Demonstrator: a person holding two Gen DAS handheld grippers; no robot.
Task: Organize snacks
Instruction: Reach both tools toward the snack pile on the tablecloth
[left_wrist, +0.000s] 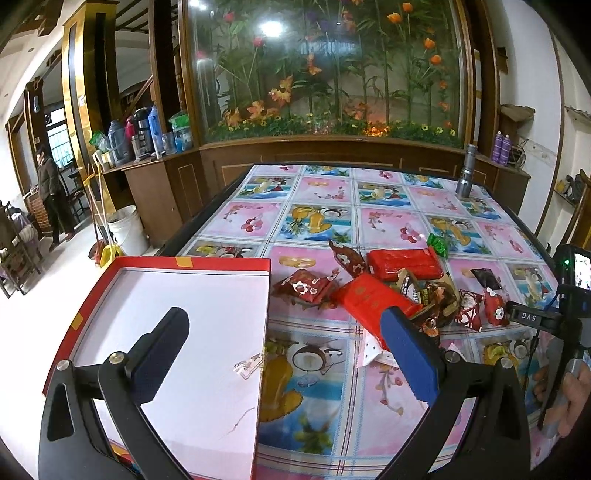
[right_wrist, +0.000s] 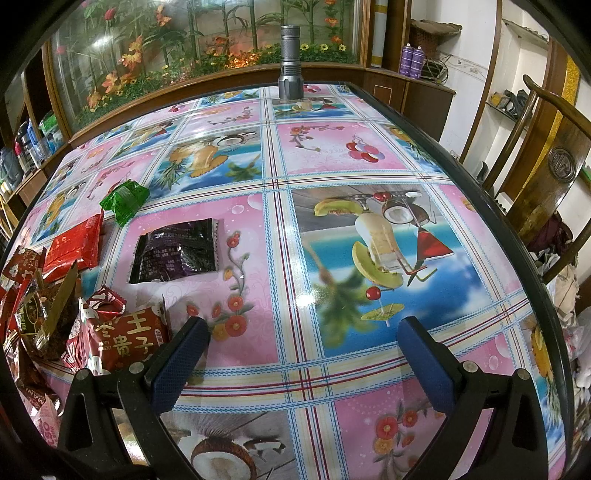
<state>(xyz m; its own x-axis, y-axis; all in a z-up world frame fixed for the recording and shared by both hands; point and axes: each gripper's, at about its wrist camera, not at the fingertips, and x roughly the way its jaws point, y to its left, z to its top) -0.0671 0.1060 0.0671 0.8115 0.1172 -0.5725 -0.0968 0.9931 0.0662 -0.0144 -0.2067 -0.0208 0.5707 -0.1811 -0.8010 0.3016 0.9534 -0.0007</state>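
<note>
Left gripper (left_wrist: 288, 354): jaws spread wide, nothing between the pads. It hovers over the near table edge, one finger above the box, the other above the cloth.

Right gripper (right_wrist: 301, 354): jaws likewise wide apart, holding nothing, above bare tablecloth (right_wrist: 369, 155).

Red box (left_wrist: 184, 332): shallow, red rim, plain white inside, no snacks in it. Sits at the near left of the table.

Snack pile (left_wrist: 391, 291): just right of the box, mid-table. Mostly glossy red wrappers with white flower prints, two flat red bars, one brown-gold packet.

Dark purple packet (right_wrist: 177, 251): flat, crimped edges, lying apart from the pile.

Green packet (right_wrist: 125, 199): small, translucent, beyond the pile.

Flashlight (right_wrist: 290, 66): grey metal, upright, far table edge.
</note>
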